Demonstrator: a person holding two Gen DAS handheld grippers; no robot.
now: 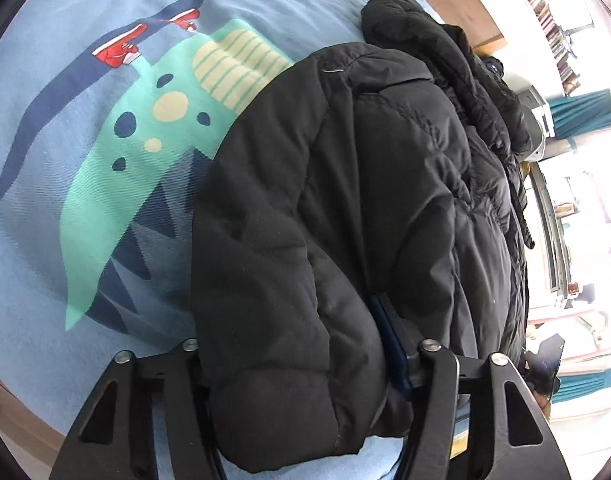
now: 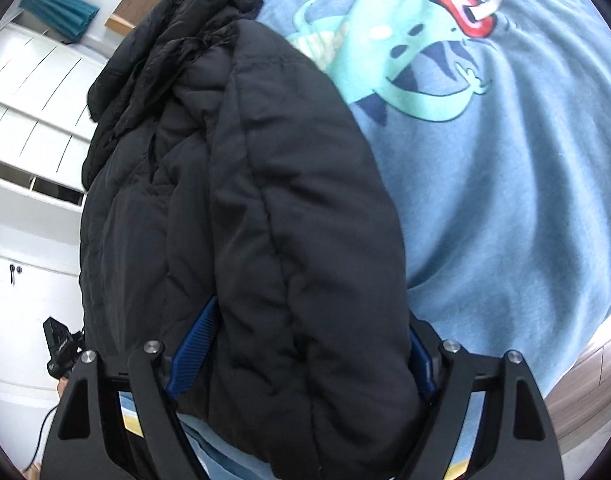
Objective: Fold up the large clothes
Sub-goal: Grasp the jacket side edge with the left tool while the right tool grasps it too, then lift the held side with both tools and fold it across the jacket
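Both tools clamped on black puffer jacket (image 1: pixel 325 220): left tool (image 1: pixel 301 364), right tool (image 2: pixel 301 356). Mid-fold above dinosaur-print bed cover (image 2: pixel 505 200). Next: lay held fold flat, away from bed edge.

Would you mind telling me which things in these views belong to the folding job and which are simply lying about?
Part of the job:
- black puffer jacket, bunched between both sets of fingers
- left gripper, closed on the jacket
- right gripper, closed on the jacket

Just there:
- blue dinosaur-print bedspread under the jacket
- white drawer unit
- bookshelf
- teal curtain
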